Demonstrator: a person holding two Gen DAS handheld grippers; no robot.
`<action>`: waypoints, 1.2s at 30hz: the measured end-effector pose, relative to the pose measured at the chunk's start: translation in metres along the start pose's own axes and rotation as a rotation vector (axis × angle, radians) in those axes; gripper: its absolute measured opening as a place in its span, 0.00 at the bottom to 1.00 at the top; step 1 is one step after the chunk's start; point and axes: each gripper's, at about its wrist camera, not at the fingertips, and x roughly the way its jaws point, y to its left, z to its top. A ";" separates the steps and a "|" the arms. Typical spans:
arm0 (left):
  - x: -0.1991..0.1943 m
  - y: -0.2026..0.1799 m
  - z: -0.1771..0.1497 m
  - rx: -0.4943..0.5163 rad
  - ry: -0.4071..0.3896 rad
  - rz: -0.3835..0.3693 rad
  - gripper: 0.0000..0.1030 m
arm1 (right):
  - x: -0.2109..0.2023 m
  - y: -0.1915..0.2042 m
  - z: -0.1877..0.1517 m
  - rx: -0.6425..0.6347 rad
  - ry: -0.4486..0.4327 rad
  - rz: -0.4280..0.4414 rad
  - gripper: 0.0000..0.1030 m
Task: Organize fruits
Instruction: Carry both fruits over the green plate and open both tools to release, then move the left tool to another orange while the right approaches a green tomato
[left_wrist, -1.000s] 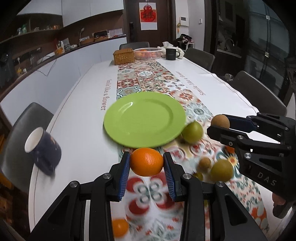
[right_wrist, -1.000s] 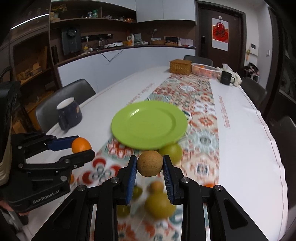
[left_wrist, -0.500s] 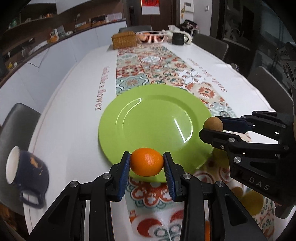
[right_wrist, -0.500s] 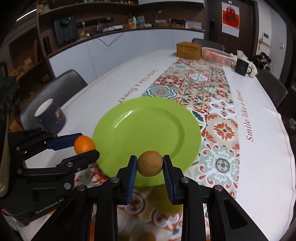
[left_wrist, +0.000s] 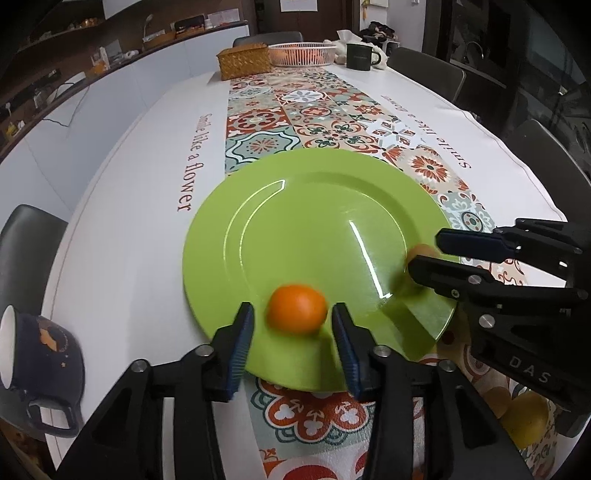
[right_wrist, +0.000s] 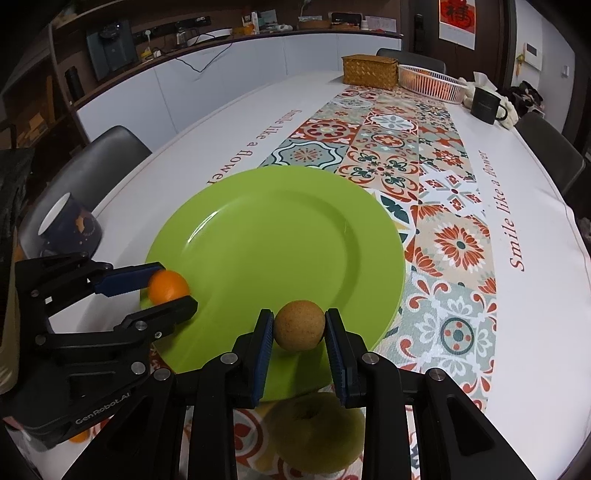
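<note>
Since half a second ago, the left fingers (left_wrist: 291, 343) have spread apart, and the orange (left_wrist: 297, 308) now sits blurred between them, touching neither, over the near rim of the plate (left_wrist: 314, 206). The right fingers (right_wrist: 298, 345) grip the brown fruit (right_wrist: 300, 325) above the plate's near edge. A green fruit (right_wrist: 317, 432) lies on the table below.

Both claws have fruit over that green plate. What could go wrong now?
The orange looks blurred between the open left gripper, as if just let go, so it might roll off the green plate. The right gripper holds a brown fruit near the rim; released there, it could tumble toward the green fruit below.
</note>
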 end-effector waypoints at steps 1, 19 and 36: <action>-0.003 0.000 -0.001 0.000 -0.006 0.005 0.46 | -0.001 0.000 0.000 0.001 -0.002 -0.002 0.34; -0.118 -0.014 -0.048 -0.038 -0.169 0.078 0.80 | -0.112 0.023 -0.040 -0.010 -0.195 -0.054 0.60; -0.207 -0.012 -0.125 -0.071 -0.300 0.152 0.88 | -0.183 0.076 -0.105 0.000 -0.286 -0.048 0.65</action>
